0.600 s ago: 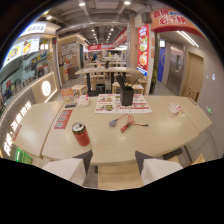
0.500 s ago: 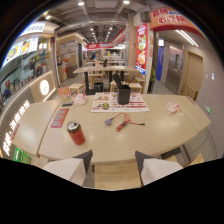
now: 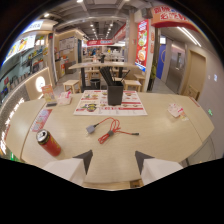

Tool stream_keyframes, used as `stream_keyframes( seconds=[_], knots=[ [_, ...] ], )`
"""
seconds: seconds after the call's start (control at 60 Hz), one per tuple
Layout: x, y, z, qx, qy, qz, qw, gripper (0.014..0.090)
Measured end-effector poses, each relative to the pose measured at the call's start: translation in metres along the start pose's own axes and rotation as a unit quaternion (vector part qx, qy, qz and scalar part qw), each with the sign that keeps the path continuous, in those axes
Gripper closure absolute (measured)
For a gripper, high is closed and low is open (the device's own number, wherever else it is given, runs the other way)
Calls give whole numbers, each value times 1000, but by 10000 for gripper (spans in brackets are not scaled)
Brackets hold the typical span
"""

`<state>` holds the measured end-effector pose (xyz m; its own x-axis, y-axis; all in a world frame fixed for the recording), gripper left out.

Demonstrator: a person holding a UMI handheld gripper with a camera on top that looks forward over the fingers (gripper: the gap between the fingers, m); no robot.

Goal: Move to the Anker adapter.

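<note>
Gripper view: compared with half a second ago, I see the table [image 3: 150, 155] larger and closer, with the red cable [image 3: 112, 131] and the can [image 3: 49, 142] now nearer the fingers. The Anker adapter [image 3: 90, 129] is a small grey block lying flat on the light wood tabletop, joined to the looped red cable that trails off to its right. It sits just ahead of the fingers, slightly left of the gap between them, well short of the black utensil holder [image 3: 115, 92] standing on the printed placemat [image 3: 110, 104]. The gripper [image 3: 113, 159] is spread wide, both dark fingertips [image 3: 85, 159] apart with bare tabletop between them, pinching nothing. It is tilted downward over the table's near edge.
</note>
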<state>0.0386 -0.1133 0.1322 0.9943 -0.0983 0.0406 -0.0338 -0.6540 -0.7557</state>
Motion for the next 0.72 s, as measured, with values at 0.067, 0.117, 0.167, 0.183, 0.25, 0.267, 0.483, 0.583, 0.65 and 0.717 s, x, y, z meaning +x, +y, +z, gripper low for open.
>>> stream_keyframes(
  seconds=[0.067, 0.117, 0.167, 0.183, 0.25, 0.267, 0.483, 0.583, 0.65, 0.717],
  knots=[
    [3, -9, 25, -1, -5, -5, 1000, 200],
    [6, -15, 42, -1, -4, -6, 1000, 203],
    [5, -23, 58, 1, -7, -7, 1000, 203],
    [6, -25, 64, 0, -7, -8, 1000, 202],
    [4, -33, 85, 0, -12, -9, 1000, 202],
    [4, -35, 89, 0, -13, -9, 1000, 201],
    [-1, -49, 126, -5, -26, -11, 1000, 200],
    [-1, -51, 128, -6, -29, -10, 1000, 203],
    [-1, -51, 128, -8, -31, -8, 999, 201],
    [-2, -50, 128, -10, -32, -5, 999, 199]
  ],
)
